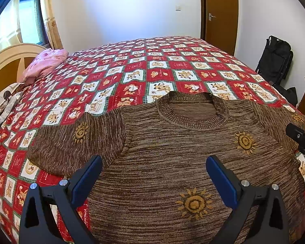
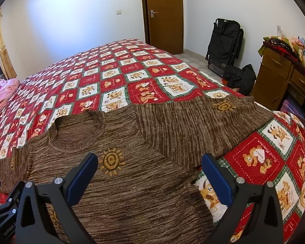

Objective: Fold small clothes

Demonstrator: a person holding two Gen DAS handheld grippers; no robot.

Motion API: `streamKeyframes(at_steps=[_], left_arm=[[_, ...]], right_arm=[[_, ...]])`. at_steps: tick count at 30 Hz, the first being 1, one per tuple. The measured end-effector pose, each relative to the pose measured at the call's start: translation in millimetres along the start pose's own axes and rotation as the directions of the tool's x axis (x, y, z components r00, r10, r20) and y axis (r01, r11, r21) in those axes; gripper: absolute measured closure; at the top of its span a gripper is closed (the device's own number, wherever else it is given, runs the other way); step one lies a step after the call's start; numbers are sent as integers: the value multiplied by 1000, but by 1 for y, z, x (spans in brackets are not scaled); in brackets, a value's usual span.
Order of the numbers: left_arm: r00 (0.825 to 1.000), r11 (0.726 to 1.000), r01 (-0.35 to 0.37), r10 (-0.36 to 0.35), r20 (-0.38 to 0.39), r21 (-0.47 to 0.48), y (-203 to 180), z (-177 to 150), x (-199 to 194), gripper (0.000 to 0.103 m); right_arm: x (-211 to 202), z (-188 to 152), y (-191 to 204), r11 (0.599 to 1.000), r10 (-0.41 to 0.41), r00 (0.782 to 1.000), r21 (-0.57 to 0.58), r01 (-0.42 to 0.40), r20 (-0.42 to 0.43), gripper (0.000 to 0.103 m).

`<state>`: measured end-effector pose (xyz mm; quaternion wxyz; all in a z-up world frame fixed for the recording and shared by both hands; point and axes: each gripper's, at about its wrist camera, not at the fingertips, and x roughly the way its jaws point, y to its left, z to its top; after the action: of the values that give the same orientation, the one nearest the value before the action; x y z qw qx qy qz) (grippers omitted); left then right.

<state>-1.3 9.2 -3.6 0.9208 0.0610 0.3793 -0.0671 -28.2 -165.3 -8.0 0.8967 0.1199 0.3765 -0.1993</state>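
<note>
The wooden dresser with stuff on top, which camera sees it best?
The right wrist view: the dresser shows its drawers and the clutter on top. The left wrist view catches only a thin brown sliver of it at the right edge.

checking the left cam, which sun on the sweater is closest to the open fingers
The sun low on the sweater's chest, just inside the left gripper's right-hand finger. The other suns sit farther up, near the collar and on the sleeves.

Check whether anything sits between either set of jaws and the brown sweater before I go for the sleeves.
Nothing visible does. The brown sweater lies flat and uncovered on the checked bedspread. The left gripper and right gripper hang open directly over it, with bare knit below. The pink pillow lies far off.
</note>
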Motion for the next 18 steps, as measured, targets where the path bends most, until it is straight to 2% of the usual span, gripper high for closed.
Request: streamKeyframes(at_steps=[18], left_arm=[[996, 996, -85, 85, -39, 8, 4, -3, 8, 1]], right_arm=[[1, 1, -10, 1000, -20, 1000, 18, 20, -5, 0]])
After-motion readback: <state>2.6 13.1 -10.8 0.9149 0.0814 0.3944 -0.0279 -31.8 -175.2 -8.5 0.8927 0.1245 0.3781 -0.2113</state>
